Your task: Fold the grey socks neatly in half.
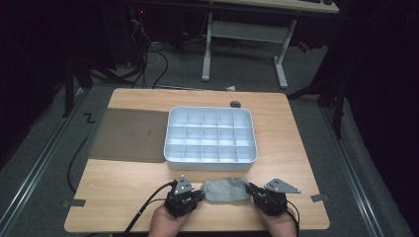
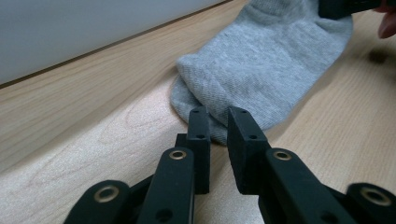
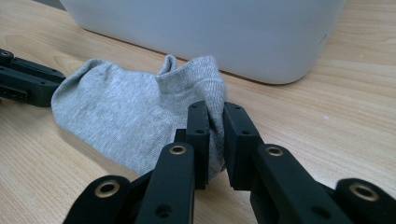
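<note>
Where the right gripper (image 3: pixel 215 140) meets the grey sock (image 3: pixel 135 116), its jaws are clamped on the sock's edge. Left gripper (image 2: pixel 219 140) jaws are pinched on the opposite end. Sock lies flat on the table (image 1: pixel 123 177), just before the white compartment tray (image 1: pixel 212 160).

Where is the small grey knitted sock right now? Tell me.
In the high view the grey knitted sock lies on the wooden table near its front edge, between the left gripper and right gripper, just before the white compartment tray.
</note>
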`<act>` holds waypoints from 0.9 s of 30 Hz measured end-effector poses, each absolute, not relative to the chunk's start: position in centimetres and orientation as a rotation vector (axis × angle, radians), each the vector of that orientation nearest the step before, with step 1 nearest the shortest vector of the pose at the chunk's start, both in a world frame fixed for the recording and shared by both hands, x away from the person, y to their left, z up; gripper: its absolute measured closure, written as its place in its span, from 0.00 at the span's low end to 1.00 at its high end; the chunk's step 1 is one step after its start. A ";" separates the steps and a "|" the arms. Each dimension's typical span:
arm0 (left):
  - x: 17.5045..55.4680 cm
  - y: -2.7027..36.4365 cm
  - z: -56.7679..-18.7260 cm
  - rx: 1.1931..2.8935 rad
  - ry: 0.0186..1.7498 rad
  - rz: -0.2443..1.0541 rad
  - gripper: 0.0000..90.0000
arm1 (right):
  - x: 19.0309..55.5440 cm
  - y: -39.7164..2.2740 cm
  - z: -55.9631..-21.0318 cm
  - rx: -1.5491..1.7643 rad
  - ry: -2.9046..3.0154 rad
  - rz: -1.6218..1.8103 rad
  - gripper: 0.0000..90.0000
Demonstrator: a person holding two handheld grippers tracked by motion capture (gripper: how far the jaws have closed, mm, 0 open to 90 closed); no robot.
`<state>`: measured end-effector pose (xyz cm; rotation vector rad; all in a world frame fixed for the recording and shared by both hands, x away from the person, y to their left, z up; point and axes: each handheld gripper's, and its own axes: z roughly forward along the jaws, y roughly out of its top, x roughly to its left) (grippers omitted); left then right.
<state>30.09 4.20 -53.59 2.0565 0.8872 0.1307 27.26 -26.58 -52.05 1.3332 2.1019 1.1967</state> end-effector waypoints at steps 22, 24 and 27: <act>29.5 4.2 -53.5 2.040 0.840 0.159 0.86 | 26.5 -25.2 -50.2 1.224 2.077 1.178 0.92; 29.5 4.2 -53.4 2.033 0.830 0.161 0.85 | 26.5 -24.8 -50.2 1.209 2.083 1.174 0.92; 29.3 4.4 -53.4 2.008 0.832 0.167 0.83 | 26.4 -24.5 -50.1 1.201 2.081 1.176 0.92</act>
